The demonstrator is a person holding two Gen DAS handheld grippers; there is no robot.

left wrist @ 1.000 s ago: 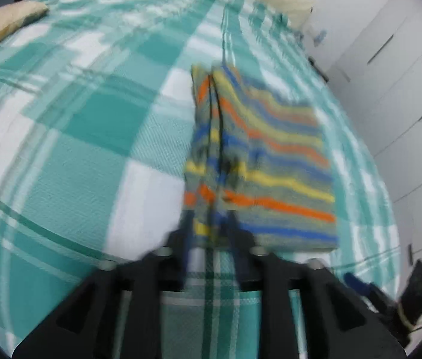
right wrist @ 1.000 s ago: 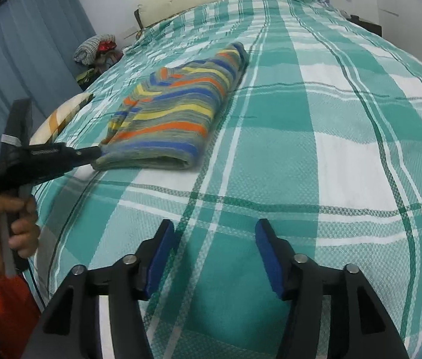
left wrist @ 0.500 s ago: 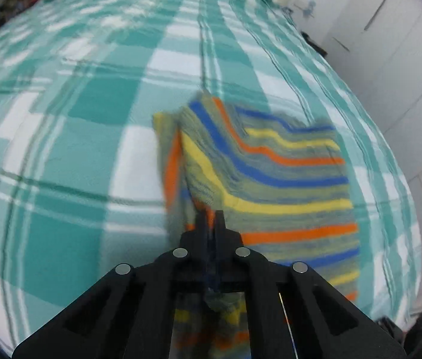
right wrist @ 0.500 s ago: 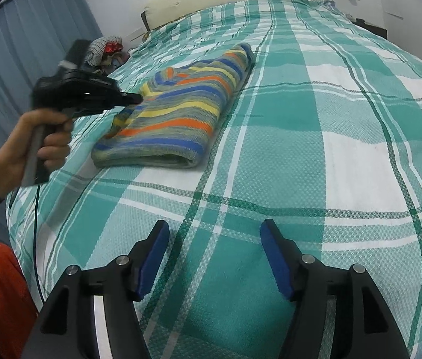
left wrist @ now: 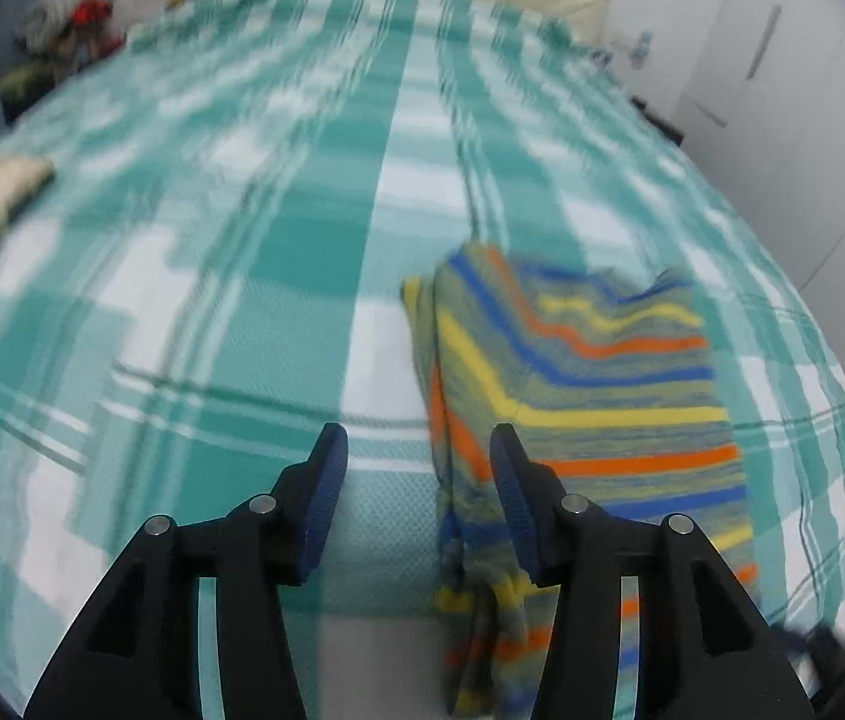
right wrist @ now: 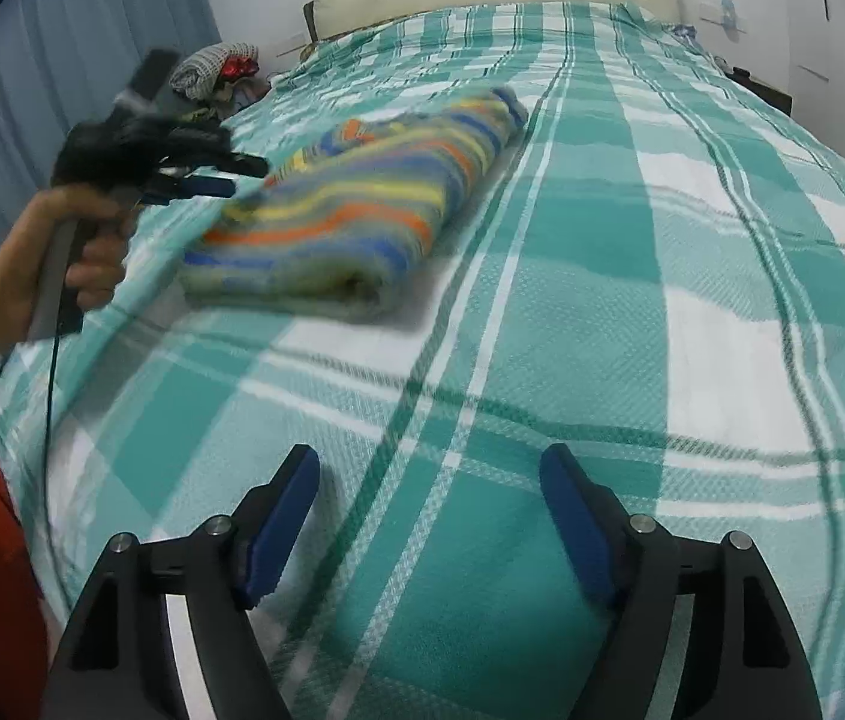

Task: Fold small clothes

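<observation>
Since half a second ago, we note the left claw (left wrist: 416, 468) has let go of the striped garment (left wrist: 590, 396) and now stands spread. We find the garment folded on the bed (right wrist: 632, 276), left of centre. Right claw (right wrist: 428, 510) hovers spread, holding nothing, nearby.

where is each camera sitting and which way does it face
Left wrist: on the left gripper, facing up the plaid bed toward the headboard; open jaws show, striped folded garment at right.
Right wrist: on the right gripper, low over the bed's near end, facing the headboard; its open jaws and the person's left hand show.
Shared: garment, bed, headboard, left gripper.
</observation>
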